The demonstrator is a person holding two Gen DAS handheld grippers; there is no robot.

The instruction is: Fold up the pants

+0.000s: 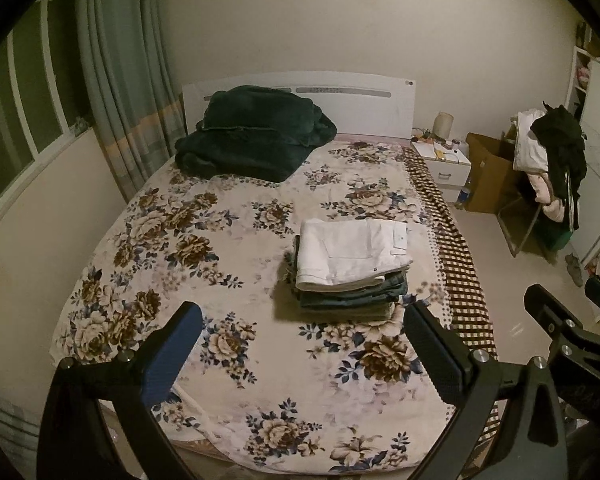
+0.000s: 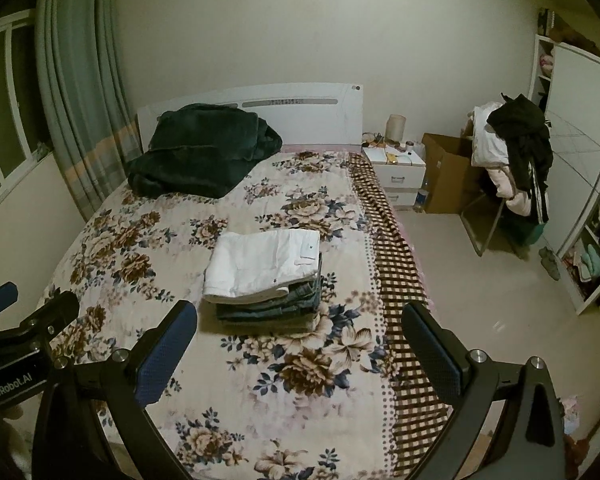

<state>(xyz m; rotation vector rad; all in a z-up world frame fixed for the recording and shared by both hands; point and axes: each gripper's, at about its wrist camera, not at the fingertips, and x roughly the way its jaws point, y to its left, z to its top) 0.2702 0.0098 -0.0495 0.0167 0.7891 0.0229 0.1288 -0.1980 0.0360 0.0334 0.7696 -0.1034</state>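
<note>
A stack of folded pants lies on the flowered bed (image 1: 188,240), with white pants (image 1: 350,254) on top and dark jeans (image 1: 352,300) under them. The stack also shows in the right wrist view, white pants (image 2: 260,264) over jeans (image 2: 268,308). My left gripper (image 1: 302,334) is open and empty, held above the foot of the bed, short of the stack. My right gripper (image 2: 300,334) is open and empty beside it, also short of the stack. Each gripper shows at the edge of the other's view.
A dark green blanket (image 1: 252,136) is piled at the headboard. A white nightstand (image 1: 446,168), a cardboard box (image 1: 488,172) and a chair heaped with clothes (image 1: 552,160) stand right of the bed. A curtain (image 1: 120,80) and a window are at the left.
</note>
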